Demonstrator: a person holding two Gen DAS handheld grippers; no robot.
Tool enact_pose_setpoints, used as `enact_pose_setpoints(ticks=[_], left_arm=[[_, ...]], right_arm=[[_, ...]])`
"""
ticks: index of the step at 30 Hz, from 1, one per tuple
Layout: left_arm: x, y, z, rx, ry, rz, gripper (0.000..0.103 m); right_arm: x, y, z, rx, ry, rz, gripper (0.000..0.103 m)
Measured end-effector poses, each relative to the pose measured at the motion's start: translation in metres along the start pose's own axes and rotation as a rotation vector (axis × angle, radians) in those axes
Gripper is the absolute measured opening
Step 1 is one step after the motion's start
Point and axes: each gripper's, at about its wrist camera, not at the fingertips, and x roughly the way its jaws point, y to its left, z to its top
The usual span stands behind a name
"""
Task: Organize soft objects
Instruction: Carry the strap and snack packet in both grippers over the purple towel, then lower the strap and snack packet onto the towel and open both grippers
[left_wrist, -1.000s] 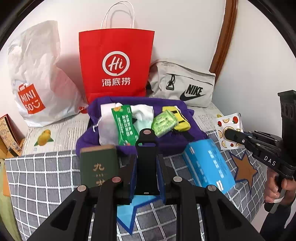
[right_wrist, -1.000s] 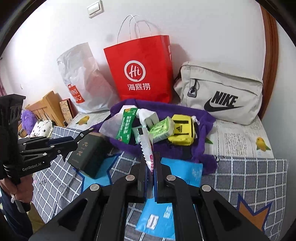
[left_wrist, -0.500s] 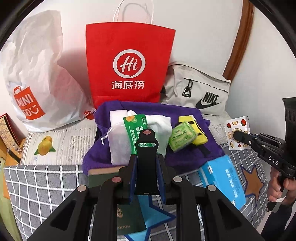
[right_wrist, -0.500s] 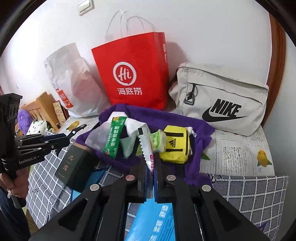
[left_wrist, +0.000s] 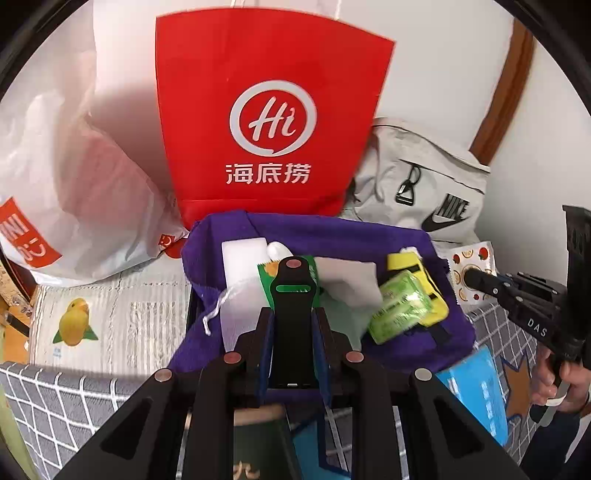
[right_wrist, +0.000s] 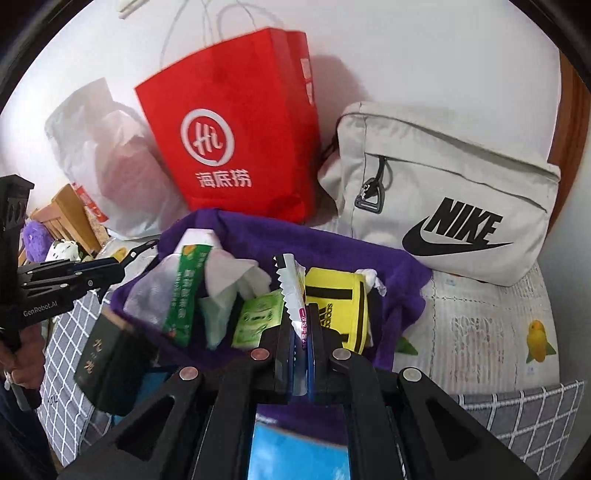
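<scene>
A purple cloth (left_wrist: 332, 236) (right_wrist: 373, 254) holds a pile: green packet (left_wrist: 267, 271) (right_wrist: 183, 291), white tissues (left_wrist: 347, 284), light green tissue pack (left_wrist: 400, 310) (right_wrist: 255, 317), yellow Adidas pouch (left_wrist: 424, 275) (right_wrist: 338, 306). My left gripper (left_wrist: 293, 321) is shut on a black strap-like piece (left_wrist: 293, 317) over the pile. My right gripper (right_wrist: 301, 332) is shut on a flat sachet (right_wrist: 291, 291) with a serrated edge and fruit print (left_wrist: 471, 258), just above the pile's right side.
A red Hi paper bag (left_wrist: 273, 122) (right_wrist: 236, 144), a white Miniso plastic bag (left_wrist: 62, 184) and a grey Nike bag (right_wrist: 454, 199) (left_wrist: 424, 192) stand against the wall. A dark green box (right_wrist: 107, 358) and blue packet (left_wrist: 476, 387) lie on the checked blanket (left_wrist: 66, 402).
Both grippers have moved forward toward the purple pile and the bags, which now loom larger. Each still holds its item.
</scene>
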Motion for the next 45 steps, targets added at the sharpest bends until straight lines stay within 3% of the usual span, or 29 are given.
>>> enact_pose_setpoints(ticks=[16,25,27,30,33,36,45], left_arm=[[0.056,0.015,0.022,-0.032,0.071,0.036,0.020],[0.069,0.017,0.019,-0.048,0.106,0.033,0.020],[0.068,0.017,0.018,-0.048,0.107,0.035,0.020],[0.065,0.015,0.017,-0.046,0.104,0.028,0.030],[0.055,0.013,0.017,-0.040,0.087,0.040,0.047],[0.045,0.010,0.017,-0.032,0.081,0.050,0.056],[0.008,0.002,0.005,-0.025,0.057,0.082,0.063]], right_arm=[[0.058,-0.022,0.010,0.000,0.090,-0.064,0.005],[0.065,-0.021,0.005,-0.008,0.122,-0.021,0.008],[0.065,-0.018,0.003,-0.010,0.126,-0.006,0.015],[0.061,-0.016,0.000,-0.016,0.134,0.004,0.030],[0.055,-0.013,-0.002,-0.019,0.119,0.000,0.035],[0.045,-0.012,-0.004,-0.005,0.108,0.008,0.046],[0.004,-0.009,-0.007,0.021,0.051,0.024,0.051]])
